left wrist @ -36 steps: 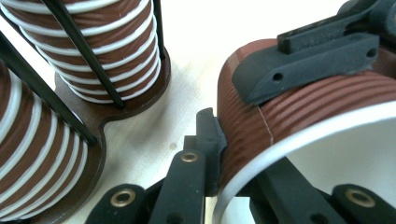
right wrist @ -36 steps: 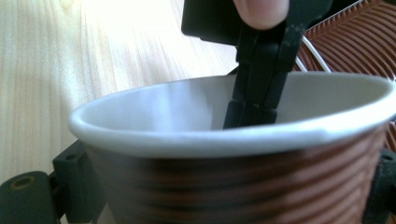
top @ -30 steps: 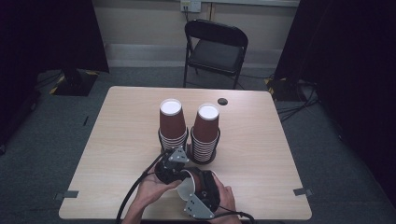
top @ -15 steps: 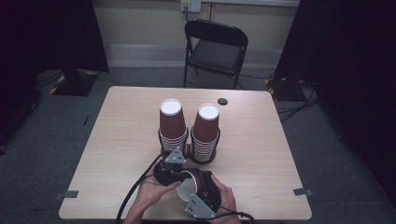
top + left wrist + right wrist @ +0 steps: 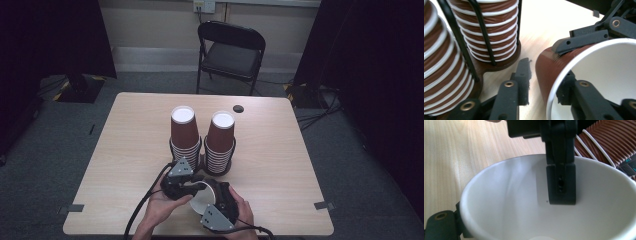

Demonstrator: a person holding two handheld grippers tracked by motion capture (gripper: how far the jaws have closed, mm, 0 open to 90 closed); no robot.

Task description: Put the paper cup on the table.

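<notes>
A single brown paper cup (image 5: 202,201) with a white inside lies on its side near the table's front edge. My right gripper (image 5: 212,196) is shut on it, and one of its fingers (image 5: 584,40) presses on the ribbed outer wall (image 5: 549,67). My left gripper (image 5: 545,75) is open and straddles the cup's rim, with one finger (image 5: 561,182) inside the cup and the other finger (image 5: 524,72) outside, a small gap away from the wall. Two tall stacks of upturned brown cups (image 5: 184,132) (image 5: 220,137) stand just behind the grippers.
The stacks sit in a black wire holder (image 5: 218,171) at the middle of the wooden table (image 5: 125,150). A small black disc (image 5: 238,108) lies near the far edge. A folding chair (image 5: 232,47) stands beyond the table. Cables trail off the front edge.
</notes>
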